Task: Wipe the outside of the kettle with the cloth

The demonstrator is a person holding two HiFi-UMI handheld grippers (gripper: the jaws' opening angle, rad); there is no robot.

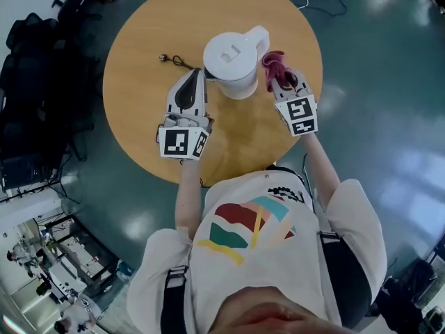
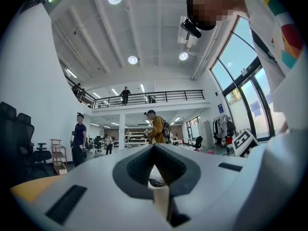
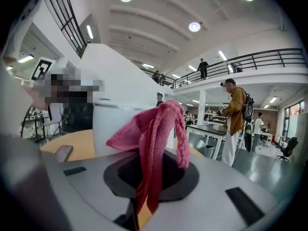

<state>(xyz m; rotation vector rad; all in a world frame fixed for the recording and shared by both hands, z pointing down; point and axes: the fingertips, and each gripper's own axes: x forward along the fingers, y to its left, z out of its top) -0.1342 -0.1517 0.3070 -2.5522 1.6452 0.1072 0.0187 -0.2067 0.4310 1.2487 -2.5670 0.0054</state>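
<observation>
Progress seems early: the right hand-held gripper (image 1: 280, 77) clamps the pink cloth (image 1: 273, 65), whose bunched end sits just beside the right flank of the white kettle (image 1: 233, 61) on the round tabletop (image 1: 139, 96). The left hand-held gripper (image 1: 199, 78), jaws together, rests at the kettle's left side. Most of the outside likely remains unwiped.

The head view looks steeply down from over the person onto the counter (image 1: 139, 82). The left gripper (image 2: 154, 150) view sits low, facing nearly level along its jaws into the hall. The right gripper (image 3: 144, 177) view faces likewise, close behind the kettle (image 3: 113, 124), which the head view shares.
</observation>
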